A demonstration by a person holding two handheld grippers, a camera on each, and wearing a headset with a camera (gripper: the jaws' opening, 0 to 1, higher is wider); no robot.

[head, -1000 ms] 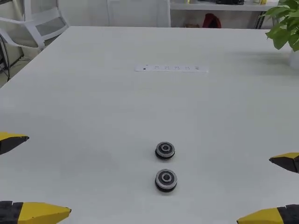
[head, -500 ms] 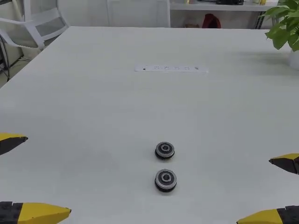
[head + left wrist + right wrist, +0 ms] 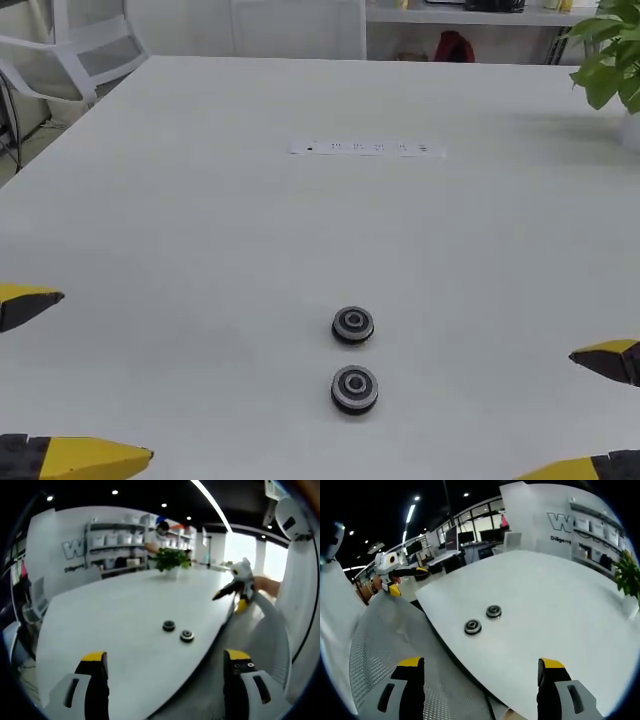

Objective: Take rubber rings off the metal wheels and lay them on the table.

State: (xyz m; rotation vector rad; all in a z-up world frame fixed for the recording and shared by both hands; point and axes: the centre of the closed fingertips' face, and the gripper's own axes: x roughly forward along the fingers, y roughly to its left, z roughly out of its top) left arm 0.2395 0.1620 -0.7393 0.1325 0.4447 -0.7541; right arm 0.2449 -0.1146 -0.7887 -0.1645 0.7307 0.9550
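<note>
Two metal wheels with black rubber rings lie flat on the white table (image 3: 200, 200), one behind the other. The far wheel (image 3: 352, 326) (image 3: 169, 625) (image 3: 493, 611) and the near wheel (image 3: 354, 389) (image 3: 187, 636) (image 3: 472, 626) stand a little apart. My left gripper (image 3: 105, 376) (image 3: 165, 657) is open at the table's left front, well away from the wheels. At the right front my right gripper (image 3: 545, 415) (image 3: 481, 665) is open too, with nothing between its yellow-tipped jaws. Each gripper view catches the other gripper across the table: the right gripper (image 3: 235, 592), the left gripper (image 3: 395, 575).
A flat white socket strip (image 3: 365, 148) is set into the table further back. A green plant (image 3: 610, 50) stands at the far right corner and a white chair (image 3: 80, 50) at the far left. The table's front edge runs close to both grippers.
The right gripper's jaws have drifted slightly down and to the right in the head view. The wheels and the left gripper have stayed put.
</note>
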